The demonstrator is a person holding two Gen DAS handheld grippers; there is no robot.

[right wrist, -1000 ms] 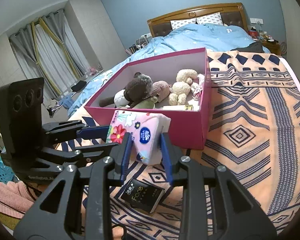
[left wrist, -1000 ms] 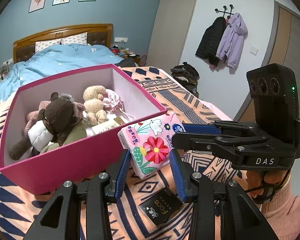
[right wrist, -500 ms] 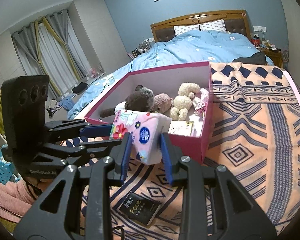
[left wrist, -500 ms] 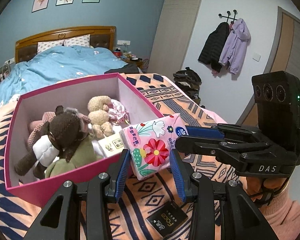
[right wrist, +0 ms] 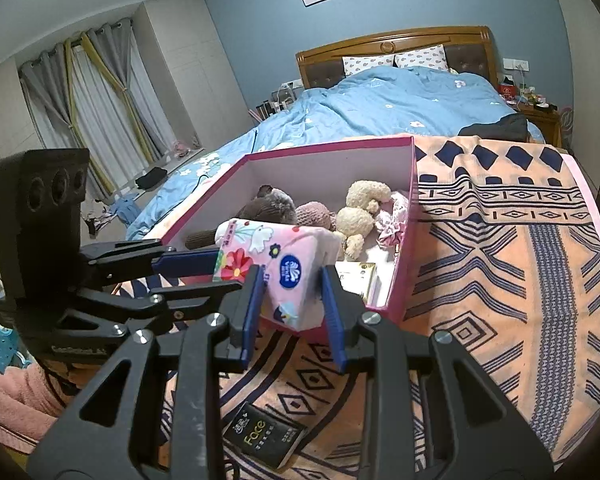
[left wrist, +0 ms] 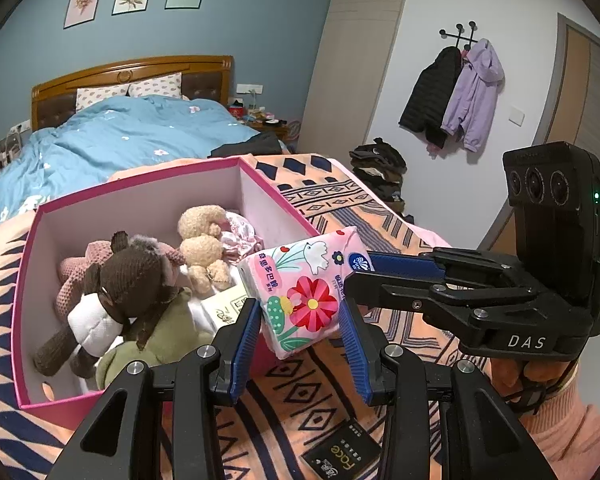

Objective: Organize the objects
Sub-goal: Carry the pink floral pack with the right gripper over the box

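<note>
bed (left wrist: 132, 136) with blue duvet far beyond both grippers, wooden headboard behind it. orange and navy patterned blanket (right wrist: 500, 264) spreads under and ahead of the jaws. pink box (left wrist: 140, 200), open top, sits on the blanket just ahead of the left gripper's jaws and slightly to their left; in the right wrist view it is straight ahead past the jaws. inside the box: brown knitted plush (left wrist: 128, 280), green plush (left wrist: 160, 336) below it, beige teddy (left wrist: 202, 248) further back, pink frilly cloth (left wrist: 240, 236) by the far wall, a small white card box (left wrist: 224, 304) nearest the left jaws.

left gripper (left wrist: 300, 320) and right gripper (right wrist: 292, 292) both clamp the same pink floral tissue pack (left wrist: 304, 288), each from its own end, jaws narrowed onto it. pack is lifted clear of the blanket, tilted, hanging over the near corner of the pink box, about level with its rim. right gripper comes in from the right in the left wrist view, crossing the left one's line.

black face pack (right wrist: 264, 436) lies flat on the blanket below and behind the jaws, untouched. pink sleeve (left wrist: 572, 436) at the right gripper's handle.
</note>
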